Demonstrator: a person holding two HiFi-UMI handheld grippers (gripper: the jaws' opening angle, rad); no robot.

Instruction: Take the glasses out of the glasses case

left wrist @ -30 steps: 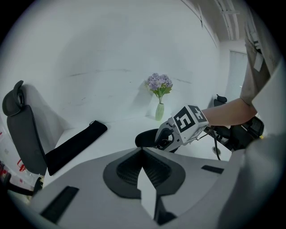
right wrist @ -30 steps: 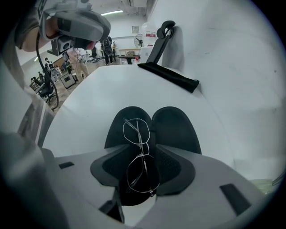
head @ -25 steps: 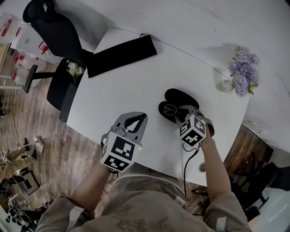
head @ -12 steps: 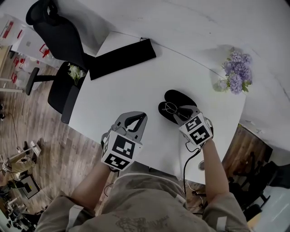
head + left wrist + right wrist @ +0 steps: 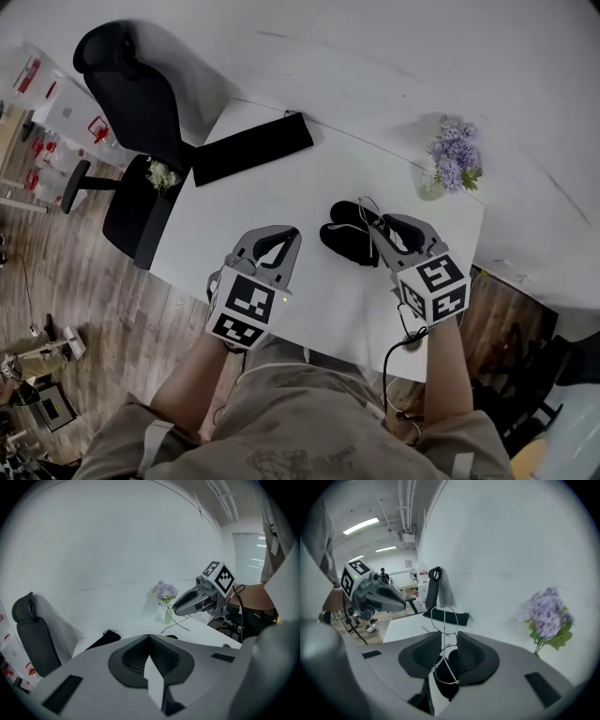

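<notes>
Although the head view shows the whole white table (image 5: 281, 192), it gives the glasses (image 5: 362, 208) only as a thin wire at the tip of the right gripper (image 5: 379, 229). The right gripper view makes the grip clear: the right gripper (image 5: 449, 634) is clenched on the glasses (image 5: 444, 616) near the bridge, with one lens above the jaw tips and the other lens lower, between the jaws. The left gripper view shows what the other two do not, namely the temples of the glasses (image 5: 176, 621) hanging free under the right gripper (image 5: 176, 607), in the air above the table. In the same view the left gripper (image 5: 149, 636) has its jaw tips pressed together with nothing between them; in the head view the left gripper (image 5: 289, 234) is near the front edge of the table, well apart from the right one.

The black glasses case (image 5: 347, 246) lies open on the table, both halves flat, and the glasses are out of it, held just above it. A small vase (image 5: 429, 187) near the far right corner holds purple flowers (image 5: 452, 155). A black pouch (image 5: 253, 148) lies at the far left edge, beside an office chair (image 5: 131, 89).
</notes>
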